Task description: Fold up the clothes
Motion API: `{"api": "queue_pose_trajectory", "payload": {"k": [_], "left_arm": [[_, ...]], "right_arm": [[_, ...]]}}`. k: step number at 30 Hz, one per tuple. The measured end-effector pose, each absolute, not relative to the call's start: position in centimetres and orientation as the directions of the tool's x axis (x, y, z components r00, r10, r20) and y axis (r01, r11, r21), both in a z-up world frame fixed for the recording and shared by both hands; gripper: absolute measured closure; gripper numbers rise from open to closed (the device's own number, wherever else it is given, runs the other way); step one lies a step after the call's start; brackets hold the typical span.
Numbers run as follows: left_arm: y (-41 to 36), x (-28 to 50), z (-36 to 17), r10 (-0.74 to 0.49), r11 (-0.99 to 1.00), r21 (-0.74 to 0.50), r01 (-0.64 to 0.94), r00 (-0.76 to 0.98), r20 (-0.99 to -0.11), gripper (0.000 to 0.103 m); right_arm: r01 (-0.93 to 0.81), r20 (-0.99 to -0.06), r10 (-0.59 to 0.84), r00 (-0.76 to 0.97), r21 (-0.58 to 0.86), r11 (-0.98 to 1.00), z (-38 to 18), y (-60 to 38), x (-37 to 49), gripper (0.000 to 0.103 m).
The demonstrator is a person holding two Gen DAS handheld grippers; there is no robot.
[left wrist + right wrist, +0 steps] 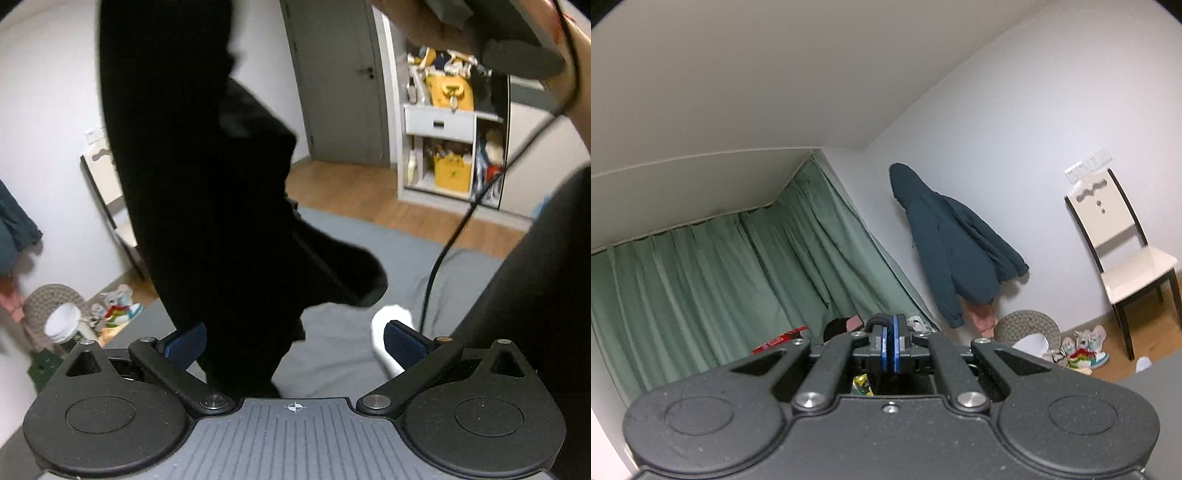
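A black garment [192, 177] hangs down from above the frame in the left wrist view, over the grey bed sheet [369, 251]. Its lower end drops between the fingers of my left gripper [293, 343], which is open and grips nothing. A small white item [392, 316] lies on the sheet by the right blue pad [402, 347]. A hand holds my right gripper's body [491, 33] at the top right. In the right wrist view the right gripper [891, 343] has its blue pads pressed together high in the air. A bit of black cloth [874, 322] shows at its tip; the rest is hidden below.
A black cable [443, 251] runs down across the bed. Beyond it are wood floor, a grey door [332, 81] and a shelf with yellow bags [448, 110]. A white chair [1123, 258], shoes [1086, 349], a woven basket [1027, 326], a hanging teal jacket [953, 251] and green curtains [738, 277] line the walls.
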State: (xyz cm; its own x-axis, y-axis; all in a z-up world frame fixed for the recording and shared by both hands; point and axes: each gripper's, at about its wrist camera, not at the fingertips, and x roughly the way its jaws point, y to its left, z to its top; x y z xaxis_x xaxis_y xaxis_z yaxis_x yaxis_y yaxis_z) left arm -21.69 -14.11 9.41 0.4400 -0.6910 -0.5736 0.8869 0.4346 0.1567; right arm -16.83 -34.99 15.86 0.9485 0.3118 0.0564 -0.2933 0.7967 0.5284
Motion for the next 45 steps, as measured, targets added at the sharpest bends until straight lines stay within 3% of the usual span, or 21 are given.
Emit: {"api": "queue_pose_trajectory", "payload": {"k": [4, 8, 13, 19, 23, 34, 35, 36, 38, 45], "left_arm": [[-15.9, -20.1, 11.0, -0.694, 0.511, 0.035, 0.859, 0.436, -0.573, 0.001], [-15.5, -17.8, 9.7, -0.648, 0.568, 0.002, 0.823, 0.448, -0.616, 0.01], [-13.9, -16.3, 8.2, -0.615, 0.597, 0.004, 0.803, 0.461, -0.64, 0.01], [-14.3, -11.5, 6.5, -0.662, 0.605, -0.123, 0.787, 0.411, -0.626, 0.01], [-14.8, -10.8, 5.3, -0.693, 0.582, -0.127, 0.803, 0.408, -0.595, 0.01], [-17.6, -9.2, 3.2, -0.672, 0.588, -0.152, 0.795, 0.375, -0.638, 0.01], [-17.9, -9.2, 3.0, -0.671, 0.581, -0.151, 0.8, 0.365, -0.646, 0.018], [-18.2, -9.2, 2.9, -0.668, 0.573, -0.15, 0.806, 0.354, -0.654, 0.034], [-18.5, -9.0, 2.6, -0.66, 0.566, -0.168, 0.807, 0.323, -0.678, 0.048], [-17.9, -8.7, 1.2, -0.606, 0.581, -0.171, 0.796, 0.283, -0.743, 0.081]], "right_arm": [[-0.3, 0.086, 0.302, 0.949, 0.534, 0.791, 16.0, -35.1, -17.6, 0.099], [-0.29, 0.092, 0.289, 0.953, 0.563, 0.774, 15.7, -36.0, -18.0, 0.099], [-0.28, 0.091, 0.282, 0.955, 0.59, 0.757, 15.2, -37.1, -18.2, 0.099], [-0.287, 0.1, 0.283, 0.954, 0.577, 0.765, 15.4, -37.0, -18.4, 0.099], [-0.289, 0.099, 0.285, 0.953, 0.572, 0.768, 15.4, -37.0, -18.4, 0.099], [-0.27, 0.069, 0.279, 0.958, 0.552, 0.789, 15.4, -36.0, -17.8, 0.098], [-0.268, 0.069, 0.277, 0.958, 0.554, 0.788, 15.4, -36.1, -17.8, 0.098], [-0.267, 0.07, 0.275, 0.959, 0.556, 0.787, 15.5, -36.2, -17.7, 0.098], [-0.263, 0.073, 0.27, 0.96, 0.563, 0.783, 15.4, -36.5, -17.7, 0.098], [-0.229, 0.057, 0.242, 0.969, 0.582, 0.78, 14.8, -37.0, -17.3, 0.098]]}}
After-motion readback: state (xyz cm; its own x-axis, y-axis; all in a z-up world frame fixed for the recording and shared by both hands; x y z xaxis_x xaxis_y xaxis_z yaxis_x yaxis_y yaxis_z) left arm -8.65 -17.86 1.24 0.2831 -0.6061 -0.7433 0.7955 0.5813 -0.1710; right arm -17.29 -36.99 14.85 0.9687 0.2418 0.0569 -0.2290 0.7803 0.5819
